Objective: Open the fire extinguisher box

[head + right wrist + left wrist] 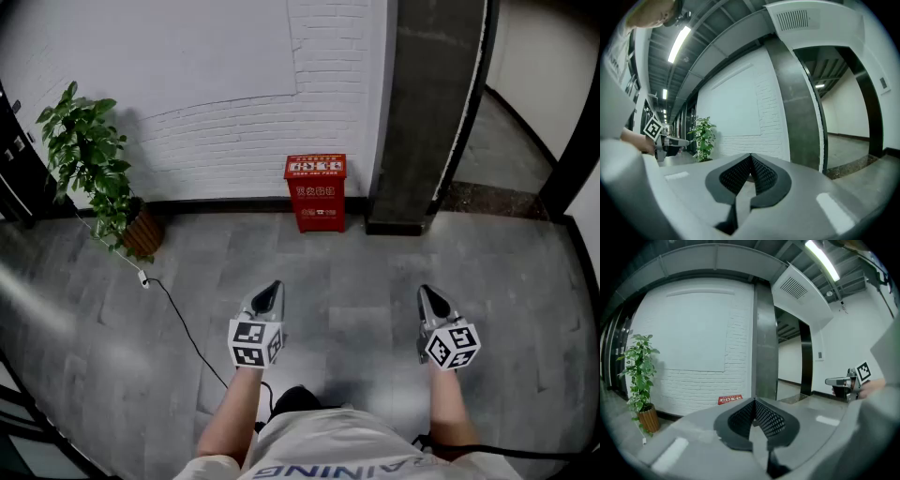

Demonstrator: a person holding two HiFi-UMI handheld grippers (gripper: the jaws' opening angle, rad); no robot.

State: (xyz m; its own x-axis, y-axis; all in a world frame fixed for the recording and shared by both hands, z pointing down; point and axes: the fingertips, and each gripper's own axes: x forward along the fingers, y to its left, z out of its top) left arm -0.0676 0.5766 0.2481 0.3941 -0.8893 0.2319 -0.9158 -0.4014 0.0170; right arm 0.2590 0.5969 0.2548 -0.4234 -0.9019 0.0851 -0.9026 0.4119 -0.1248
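Note:
A red fire extinguisher box (pixel 316 192) stands on the floor against the white brick wall, its lid down. In the left gripper view only its red top (pixel 730 400) shows above the jaws. My left gripper (pixel 273 286) and right gripper (pixel 427 292) are held side by side well short of the box, both pointing toward the wall. Each is shut with nothing between its tips. The left gripper's tips (pixel 754 401) meet, and so do the right gripper's tips (pixel 751 155). The box is hidden in the right gripper view.
A potted plant (pixel 94 173) stands at the left by the wall, with a white plug and black cable (pixel 178 323) trailing across the grey floor. A dark pillar (pixel 427 112) rises just right of the box, and a corridor opens beyond it.

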